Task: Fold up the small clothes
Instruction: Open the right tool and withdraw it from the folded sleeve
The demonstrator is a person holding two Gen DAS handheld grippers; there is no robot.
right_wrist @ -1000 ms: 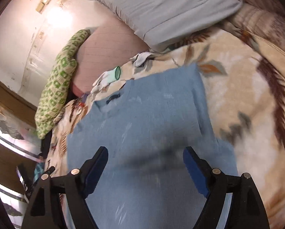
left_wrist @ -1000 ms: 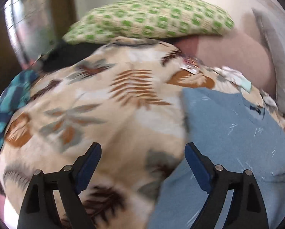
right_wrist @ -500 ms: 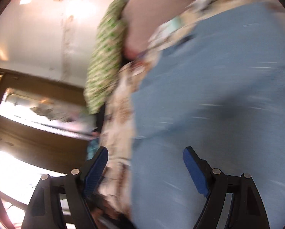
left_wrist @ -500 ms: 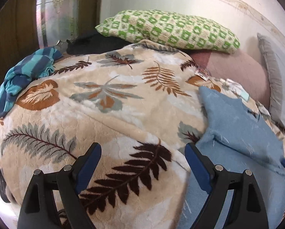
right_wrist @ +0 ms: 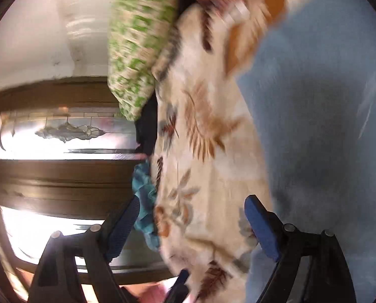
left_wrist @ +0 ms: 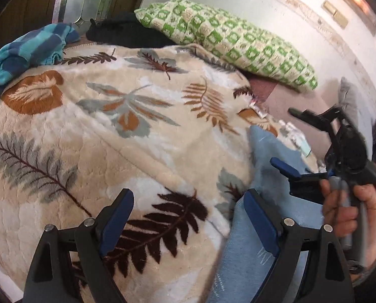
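While both grippers hovered over a bed, a light blue garment (left_wrist: 266,159) lay spread flat on a cream fleece blanket (left_wrist: 92,136) printed with brown, grey and rust leaves. In the left wrist view, the left gripper (left_wrist: 188,217) stood wide open with nothing between its blue pads, poised above the blanket. The garment's edge ran under and just beyond its right-hand finger, so most of the blue cloth lay to that side.

Further right in the same view, a hand (left_wrist: 351,209) held the right gripper (left_wrist: 283,139) by its handle, above the garment. Its jaws were also spread wide and had just been opening a little more, with nothing gripped.

The right wrist view was blurred and turned on its side. There the garment filled the right part of the frame, reaching past the right-hand finger, while the blanket lay between the two fingers.

A green-and-white checked pillow (left_wrist: 228,43) rested at the far edge of the bed against a pale wall. A teal and navy striped cloth (left_wrist: 24,53) sat bunched at the blanket's far left, beside a dark item I cannot identify.
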